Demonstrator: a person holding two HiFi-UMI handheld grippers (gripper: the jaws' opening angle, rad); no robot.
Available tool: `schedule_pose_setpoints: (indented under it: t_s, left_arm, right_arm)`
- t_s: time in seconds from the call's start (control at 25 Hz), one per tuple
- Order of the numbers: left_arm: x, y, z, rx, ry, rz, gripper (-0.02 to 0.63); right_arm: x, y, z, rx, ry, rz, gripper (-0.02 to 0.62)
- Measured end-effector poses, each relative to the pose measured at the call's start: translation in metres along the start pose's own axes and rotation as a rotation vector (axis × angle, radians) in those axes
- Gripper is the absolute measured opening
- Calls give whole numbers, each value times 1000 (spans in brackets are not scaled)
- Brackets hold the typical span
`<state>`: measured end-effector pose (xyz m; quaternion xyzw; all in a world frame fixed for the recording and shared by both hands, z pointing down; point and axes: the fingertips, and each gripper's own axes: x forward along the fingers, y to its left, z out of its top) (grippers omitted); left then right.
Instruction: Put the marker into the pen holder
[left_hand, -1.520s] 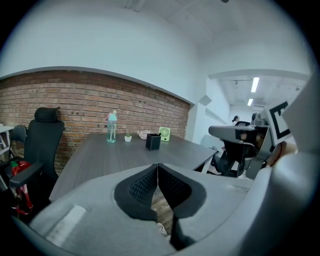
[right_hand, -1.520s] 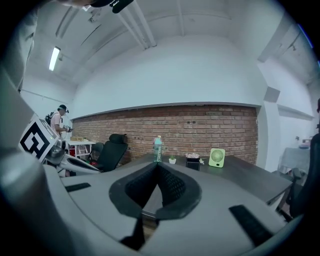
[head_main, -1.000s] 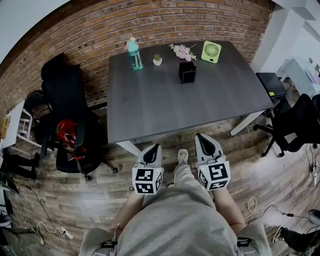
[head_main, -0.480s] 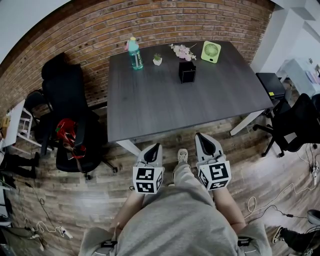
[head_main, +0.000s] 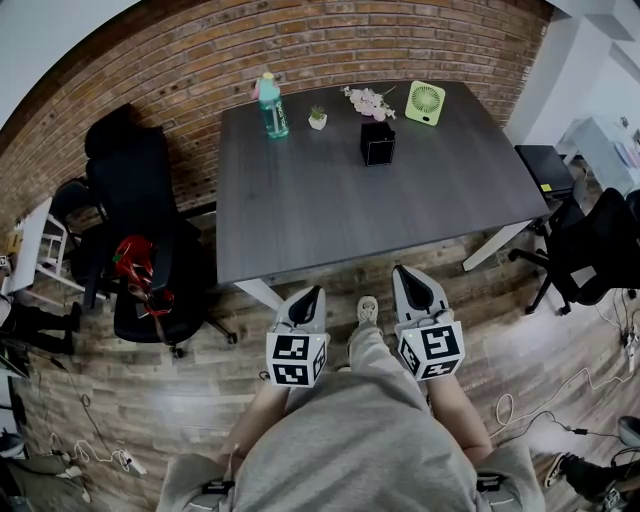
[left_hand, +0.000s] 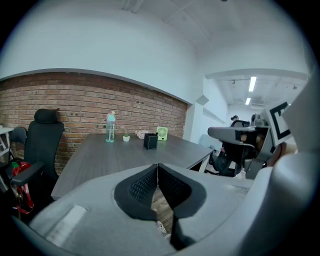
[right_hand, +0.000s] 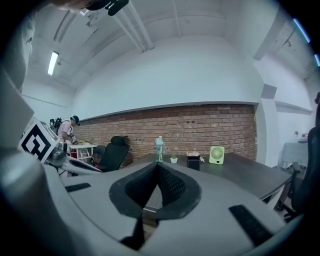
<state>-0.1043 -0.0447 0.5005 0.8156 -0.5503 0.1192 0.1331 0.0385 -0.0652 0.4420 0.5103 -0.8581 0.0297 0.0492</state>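
Almost nothing has moved since a second ago. Your left gripper (head_main: 313, 293) and right gripper (head_main: 402, 271) stay low over your lap, short of the near edge of the dark table (head_main: 300, 210), and only the view has drifted a touch.

Well off to the left of the left gripper stands a black office chair (head_main: 120, 170) with something red on it. The left gripper is clenched, its pads meeting at the tips with nothing between them.

At the table's far edge, ahead of the left gripper, stands a green bottle (head_main: 270, 106). To its right are a small potted plant (head_main: 318, 119) and some pink flowers (head_main: 366, 102). The black pen holder (head_main: 377, 143) sits just in front of the flowers, ahead of the gap between your grippers and well apart from both. I cannot make out the marker.

A green fan (head_main: 425, 102) stands far ahead of the right gripper, which is likewise clenched on nothing. Another black chair (head_main: 600, 245) is off to its right.
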Motion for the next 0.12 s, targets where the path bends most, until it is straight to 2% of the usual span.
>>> schedule_pose_setpoints:
  t_s: [0.12]
  left_arm:
    - [4, 2, 1, -1, 2, 2, 17]
  right_arm:
    - [4, -4, -1, 3, 2, -2, 2]
